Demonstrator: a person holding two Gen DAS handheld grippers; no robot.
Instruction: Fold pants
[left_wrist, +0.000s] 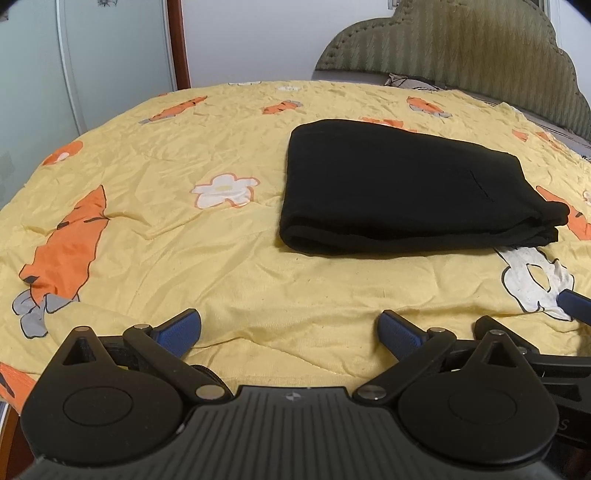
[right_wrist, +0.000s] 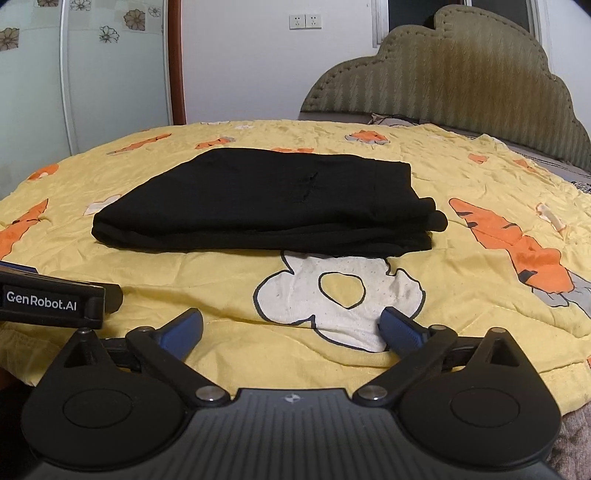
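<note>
Jaws of both the left gripper and right gripper are spread wide, holding nothing. Black pants lie folded in a compact stack mid-bed on the yellow carrot-print quilt; folding looks finished, so withdraw cleanly without snagging.

Matt black cloth pants on crinkled cotton bedspread

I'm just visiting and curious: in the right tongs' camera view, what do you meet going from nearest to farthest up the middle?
Right tongs, open → white flower print on the yellow quilt → folded black pants → green headboard.
</note>
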